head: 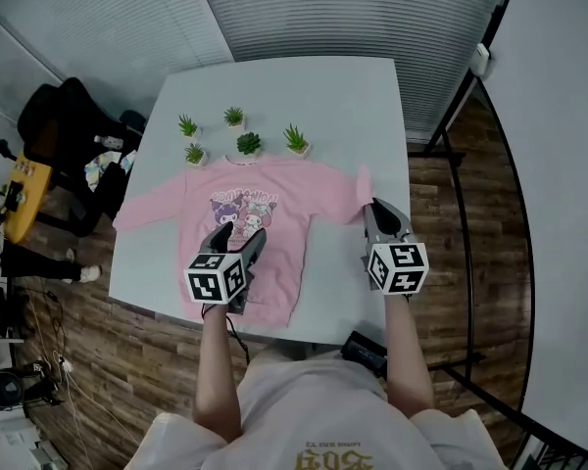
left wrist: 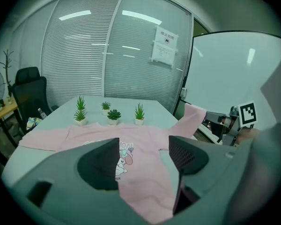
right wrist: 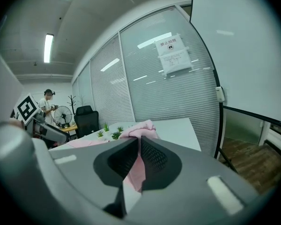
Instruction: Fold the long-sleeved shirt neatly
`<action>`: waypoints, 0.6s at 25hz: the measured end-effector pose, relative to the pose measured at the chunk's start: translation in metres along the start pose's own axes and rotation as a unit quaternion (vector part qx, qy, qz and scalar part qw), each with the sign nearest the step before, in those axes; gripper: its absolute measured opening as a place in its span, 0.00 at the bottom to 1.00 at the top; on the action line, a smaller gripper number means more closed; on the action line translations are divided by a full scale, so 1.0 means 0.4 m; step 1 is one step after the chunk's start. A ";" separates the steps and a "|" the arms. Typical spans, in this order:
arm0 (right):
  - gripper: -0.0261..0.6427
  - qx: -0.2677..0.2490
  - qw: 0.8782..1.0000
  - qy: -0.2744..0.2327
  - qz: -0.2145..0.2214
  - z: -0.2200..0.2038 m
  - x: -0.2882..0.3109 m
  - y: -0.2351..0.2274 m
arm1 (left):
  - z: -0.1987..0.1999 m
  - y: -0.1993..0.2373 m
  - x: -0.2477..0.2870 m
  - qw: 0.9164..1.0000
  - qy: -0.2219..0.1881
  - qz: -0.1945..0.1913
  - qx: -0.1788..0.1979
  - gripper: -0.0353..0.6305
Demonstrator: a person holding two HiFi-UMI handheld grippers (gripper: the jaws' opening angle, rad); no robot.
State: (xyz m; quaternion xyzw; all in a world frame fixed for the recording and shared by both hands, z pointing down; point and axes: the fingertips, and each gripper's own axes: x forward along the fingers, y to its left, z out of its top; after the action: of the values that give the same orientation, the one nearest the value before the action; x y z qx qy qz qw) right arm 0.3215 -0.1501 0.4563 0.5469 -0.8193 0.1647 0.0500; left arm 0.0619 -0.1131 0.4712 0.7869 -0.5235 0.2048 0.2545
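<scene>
Closest to us in the head view is the person's pale top [head: 323, 424], with both forearms reaching out over the white table [head: 372, 96]. The left gripper [head: 239, 238] hovers over the lower body of the pink long-sleeved shirt [head: 279, 262]. The shirt lies face up on the table, cartoon print showing and collar at the far side. Past the collar we have five small potted plants [head: 248, 143]. One sleeve [head: 147, 209] runs flat out to the table's left edge. Over on the right, the right gripper [head: 374, 209] has the other sleeve [head: 364, 186] by its end, raised off the tabletop near the right edge.

Now the left gripper view: the jaws stand well apart with nothing pinched between them. Through the gap we see the shirt's printed front spread below. The plants stand in a row beyond it, and the raised sleeve shows off to the right beside the other gripper's marker cube.

On to the right gripper view: here the jaws are clamped together on pink sleeve cloth. The fabric bunches up just above the tips and hangs down between the pads. Behind it we see the table's far end, a black office chair [right wrist: 86, 118] and a person [right wrist: 48, 103] standing well back by a fan [right wrist: 62, 114].
</scene>
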 end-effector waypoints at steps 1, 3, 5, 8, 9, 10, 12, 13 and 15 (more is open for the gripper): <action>0.08 -0.003 1.000 0.002 0.003 0.000 0.007 0.009 | 0.001 0.010 -0.002 1.000 -0.002 0.001 -0.003 0.56; 0.08 -0.009 1.000 0.006 0.006 -0.003 0.022 0.027 | 0.002 0.031 -0.007 1.000 -0.005 0.000 -0.009 0.56; 0.08 -0.016 1.000 0.010 0.008 -0.004 0.037 0.050 | 0.002 0.056 -0.012 1.000 -0.006 -0.002 -0.011 0.56; 0.08 -0.027 1.000 0.014 0.006 -0.002 0.059 0.089 | 0.003 0.101 -0.018 1.000 -0.003 -0.007 -0.006 0.56; 0.08 -0.028 0.999 0.015 0.005 -0.001 0.068 0.103 | 0.004 0.118 -0.019 1.000 -0.001 -0.008 -0.004 0.56; 0.08 -0.030 0.999 0.016 0.004 0.000 0.079 0.118 | 0.005 0.137 -0.020 1.000 0.002 -0.009 -0.001 0.56; 0.08 -0.035 0.999 0.020 0.003 0.001 0.099 0.146 | 0.006 0.170 -0.021 1.000 0.007 -0.013 0.002 0.56; 0.08 -0.039 0.999 0.023 0.002 0.002 0.107 0.155 | 0.004 0.183 -0.019 1.000 0.010 -0.016 0.005 0.56; 0.08 -0.046 0.999 0.026 -0.003 0.007 0.122 0.173 | 0.003 0.213 -0.019 1.000 0.017 -0.019 0.011 0.57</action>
State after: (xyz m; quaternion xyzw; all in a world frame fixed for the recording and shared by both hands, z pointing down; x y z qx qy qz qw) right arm 0.2393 -0.1699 0.4517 0.5420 -0.8227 0.1410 0.0973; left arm -0.0199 -0.1358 0.4816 0.7957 -0.5018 0.2196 0.2584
